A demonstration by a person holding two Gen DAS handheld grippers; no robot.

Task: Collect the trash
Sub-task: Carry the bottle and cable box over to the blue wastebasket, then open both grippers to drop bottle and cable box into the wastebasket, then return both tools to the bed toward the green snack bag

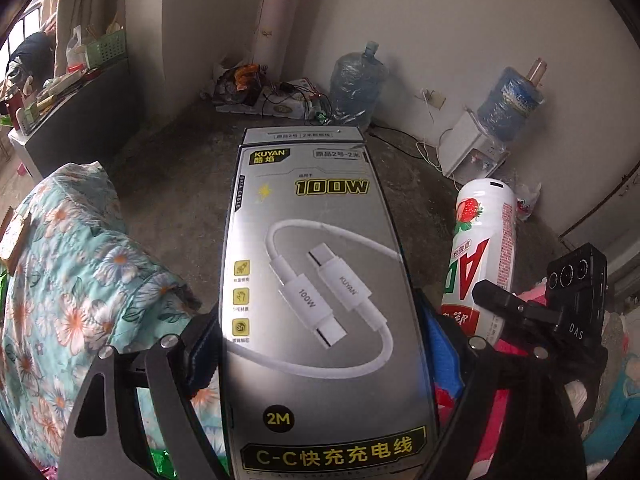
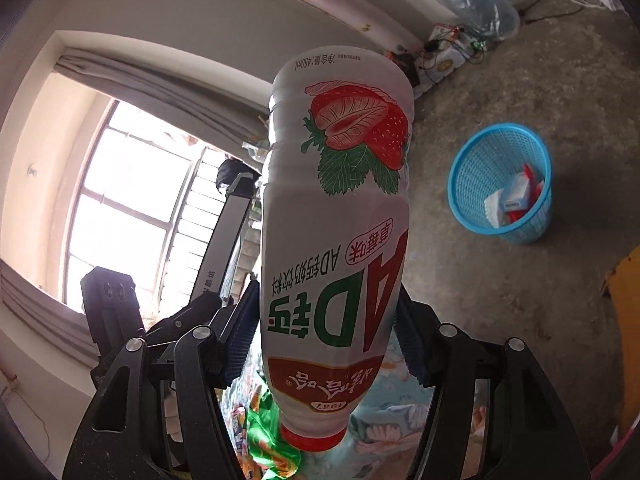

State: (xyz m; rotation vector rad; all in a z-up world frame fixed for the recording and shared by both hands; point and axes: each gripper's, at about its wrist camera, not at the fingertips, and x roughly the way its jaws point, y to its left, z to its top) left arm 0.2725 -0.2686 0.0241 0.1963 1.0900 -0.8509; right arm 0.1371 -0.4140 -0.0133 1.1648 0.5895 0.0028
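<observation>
Filling most of my left view is the cable box (image 1: 324, 300), clamped between the fingers of my left gripper (image 1: 320, 344), while my right gripper (image 2: 326, 344) is closed on the strawberry drink bottle (image 2: 336, 240), held cap toward me and base pointing away. Both pieces are picked up, so I judge this the carrying step. Next I need to bring each over the blue basket (image 2: 536, 216) standing on the concrete floor (image 2: 500, 300), which already holds some packaging, and let go above its mouth, one after the other so they don't collide. From the left view the basket is not visible at all, and the box hides whatever lies straight ahead. I cannot tell whether the bottle is empty.
</observation>
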